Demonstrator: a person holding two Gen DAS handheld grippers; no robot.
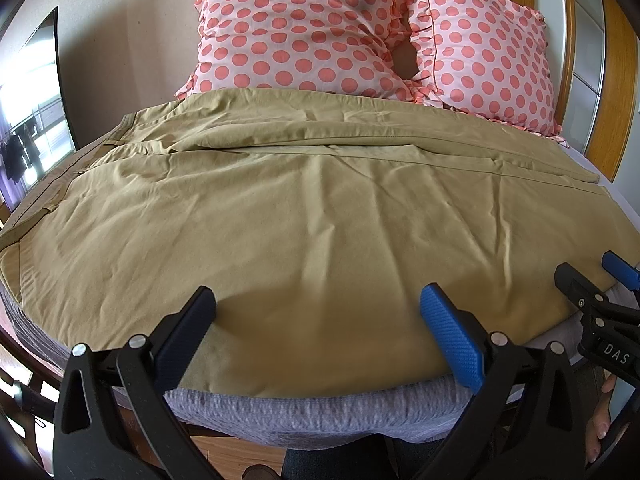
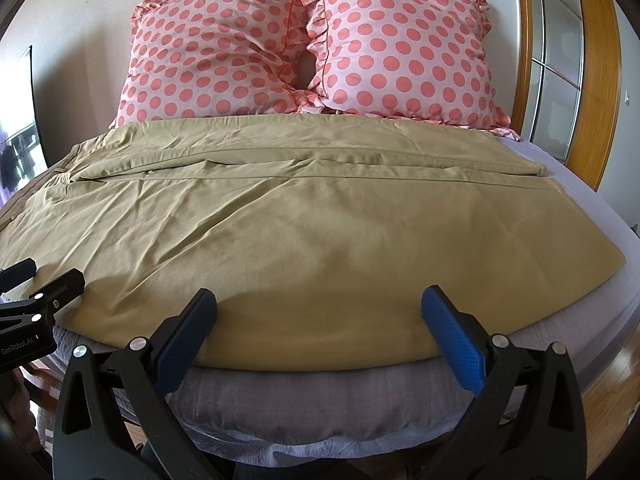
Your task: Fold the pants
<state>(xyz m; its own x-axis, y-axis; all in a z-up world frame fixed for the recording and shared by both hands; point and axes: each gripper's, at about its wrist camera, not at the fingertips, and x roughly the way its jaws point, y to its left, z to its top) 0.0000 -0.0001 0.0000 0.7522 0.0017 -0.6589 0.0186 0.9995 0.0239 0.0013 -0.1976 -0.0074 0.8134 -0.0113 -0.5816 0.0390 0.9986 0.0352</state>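
Currently, tan pants (image 1: pixel 304 208) lie spread flat across the bed (image 2: pixel 592 216), below two dotted pillows (image 2: pixel 304 48). Left gripper (image 1: pixel 318 312) and right gripper (image 2: pixel 319 312) hover at the near edge, fingers wide, holding nothing.

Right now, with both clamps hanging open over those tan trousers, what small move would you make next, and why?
Probably lower both and pinch the near edge of the pants. They lie spread flat across the bed, unfolded, waistband to the left. The left hand-held gripper and right hand-held gripper are both open just above that edge, gripping nothing yet.
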